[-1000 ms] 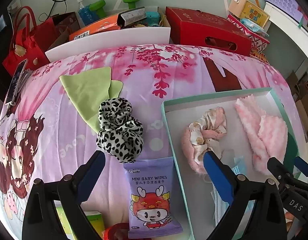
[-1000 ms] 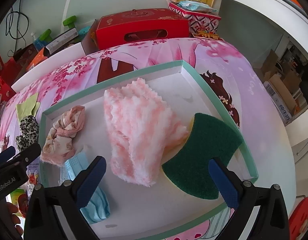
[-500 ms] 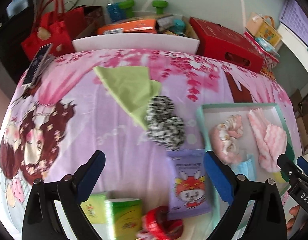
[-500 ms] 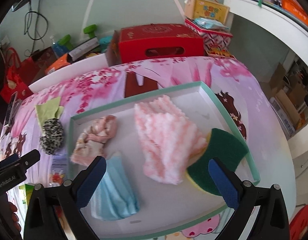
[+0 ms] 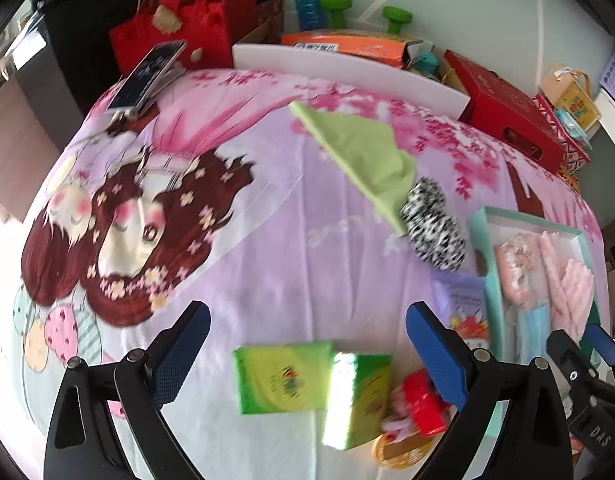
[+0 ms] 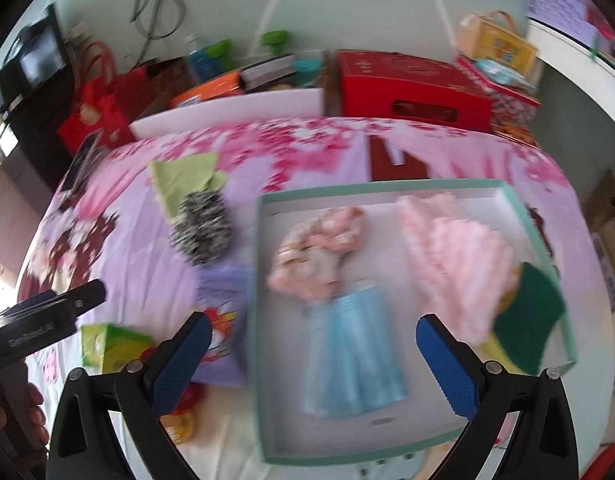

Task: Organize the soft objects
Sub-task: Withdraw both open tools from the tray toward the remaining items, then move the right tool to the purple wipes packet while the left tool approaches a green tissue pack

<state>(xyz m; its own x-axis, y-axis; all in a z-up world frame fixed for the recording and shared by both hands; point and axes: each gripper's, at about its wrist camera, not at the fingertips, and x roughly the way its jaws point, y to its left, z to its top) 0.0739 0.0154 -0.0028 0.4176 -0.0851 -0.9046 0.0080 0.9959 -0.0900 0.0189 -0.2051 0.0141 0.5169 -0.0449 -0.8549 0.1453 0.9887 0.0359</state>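
A teal-rimmed white box (image 6: 459, 187) (image 5: 481, 240) holds a pink floral scrunchie (image 6: 319, 252), a fluffy pink cloth (image 6: 455, 256), a blue face mask (image 6: 355, 356) and a green sponge (image 6: 527, 316). On the cloth outside lie a leopard scrunchie (image 5: 433, 226) (image 6: 203, 228) and a light green cloth (image 5: 359, 148) (image 6: 183, 180). My left gripper (image 5: 307, 354) is open and empty, above green tissue packs (image 5: 281, 376). My right gripper (image 6: 313, 360) is open and empty, above the mask.
A purple baby wipes pack (image 5: 463, 308) (image 6: 223, 312) lies left of the box. A red object (image 5: 419, 400) sits by the tissue packs. A phone (image 5: 147, 74), red bags (image 5: 187, 28), a red carton (image 6: 411, 88) and a white foam board (image 5: 347, 68) line the far edge.
Both grippers have pulled back and swung left. The left view now covers the table's left half and the tissue packs. The right view now shows the whole box and the leopard scrunchie.
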